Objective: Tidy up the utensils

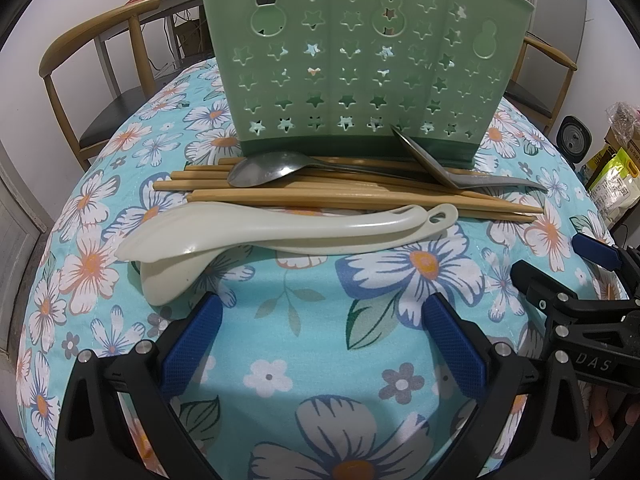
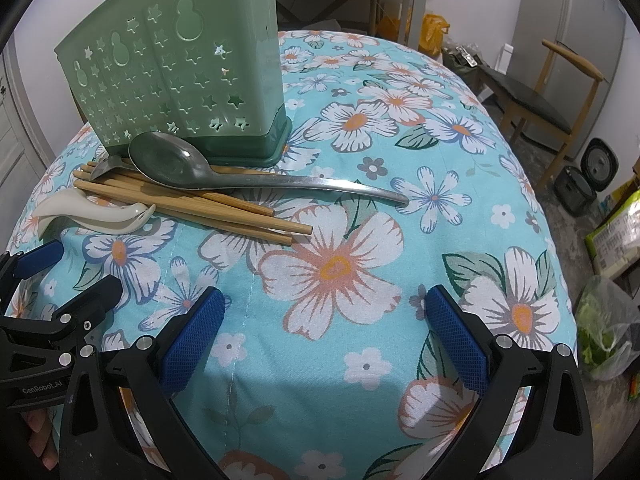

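A green utensil holder point(image 1: 360, 60) with star holes stands upright on the floral table; it also shows in the right wrist view point(image 2: 176, 68). In front of it lie several bamboo chopsticks point(image 1: 320, 194) point(image 2: 192, 204), two metal spoons point(image 1: 264, 170) point(image 1: 444, 168) point(image 2: 192, 168), and two stacked white plastic rice paddles point(image 1: 248, 232) point(image 2: 92, 216). My left gripper point(image 1: 322, 332) is open and empty, just short of the paddles. My right gripper point(image 2: 322, 328) is open and empty, to the right of the utensils, and appears at the right of the left wrist view point(image 1: 592, 276).
The table wears a blue floral cloth point(image 2: 360, 184). Wooden chairs point(image 1: 92, 64) point(image 2: 556, 92) stand beyond the table. A rice cooker point(image 2: 592, 176), bags point(image 2: 608, 328) and boxes sit on the floor at right. A fridge point(image 1: 560, 12) stands at the back.
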Tool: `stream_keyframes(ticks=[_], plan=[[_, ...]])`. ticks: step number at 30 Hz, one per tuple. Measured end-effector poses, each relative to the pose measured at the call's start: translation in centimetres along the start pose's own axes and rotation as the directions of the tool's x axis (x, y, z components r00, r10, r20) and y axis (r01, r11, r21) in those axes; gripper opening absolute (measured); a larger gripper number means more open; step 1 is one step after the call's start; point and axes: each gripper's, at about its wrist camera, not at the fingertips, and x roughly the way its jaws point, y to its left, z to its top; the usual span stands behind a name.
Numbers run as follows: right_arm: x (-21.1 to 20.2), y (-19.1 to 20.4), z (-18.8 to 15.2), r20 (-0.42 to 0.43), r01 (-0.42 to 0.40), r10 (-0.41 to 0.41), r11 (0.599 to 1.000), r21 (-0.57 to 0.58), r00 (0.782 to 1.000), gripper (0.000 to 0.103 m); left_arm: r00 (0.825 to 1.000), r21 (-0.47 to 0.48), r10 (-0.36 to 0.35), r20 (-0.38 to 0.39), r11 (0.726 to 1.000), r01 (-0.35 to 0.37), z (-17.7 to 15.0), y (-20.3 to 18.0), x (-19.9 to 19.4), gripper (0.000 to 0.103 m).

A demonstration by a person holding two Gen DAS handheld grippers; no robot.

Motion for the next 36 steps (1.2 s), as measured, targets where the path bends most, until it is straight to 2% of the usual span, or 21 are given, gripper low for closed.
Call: stream_keyframes(ticks=[36], plan=[[-0.2, -0.19, -0.14, 0.0, -0.006, 0.006, 1.0, 0.0, 1.0, 0.097, 1.0, -0.006, -0.001, 0.004, 1.0, 0.001, -0.15, 0.23, -0.13, 0.099]])
